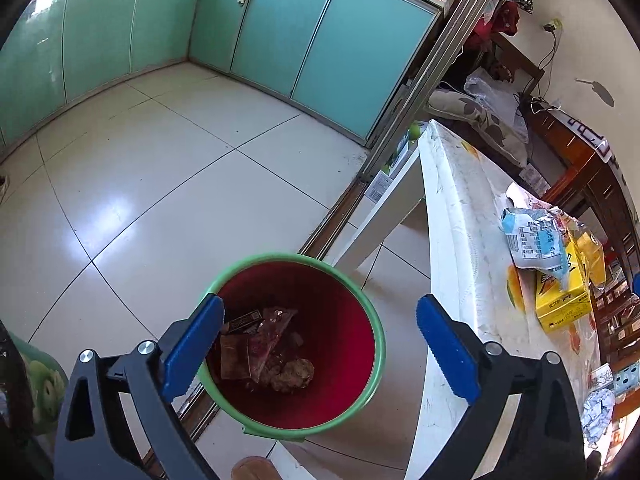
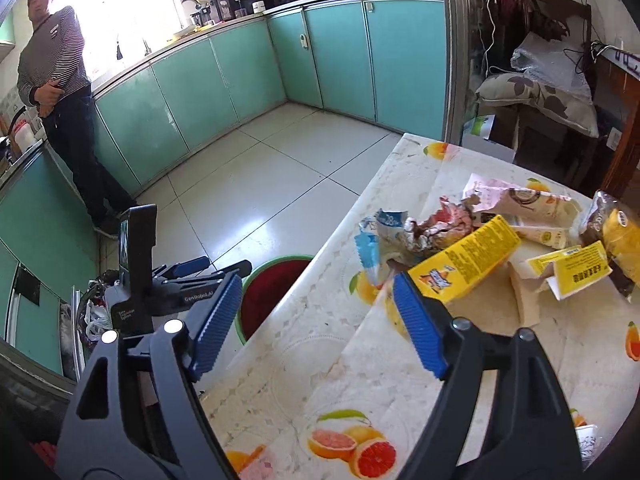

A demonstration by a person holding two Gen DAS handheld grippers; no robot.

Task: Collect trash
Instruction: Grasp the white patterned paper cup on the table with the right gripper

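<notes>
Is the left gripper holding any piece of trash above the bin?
No. The left gripper stands open and empty above the bin, with wrappers already inside.

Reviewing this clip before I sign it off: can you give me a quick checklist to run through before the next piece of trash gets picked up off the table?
1. Left hand-held gripper empty, jaws open above the bin: ok.
2. Right hand-held gripper empty, jaws open over the table: ok.
3. Bin upright beside the table edge with room left: ok; wrappers lie only at its bottom.
4. Trash remaining on the table: not ok; yellow carton, crumpled wrappers and more are still there.
5. Nearest target clear to grasp: ok; the yellow carton lies just ahead of the right fingers.
6. Bystander clear of the work area: ok, standing by the cabinets.
</notes>
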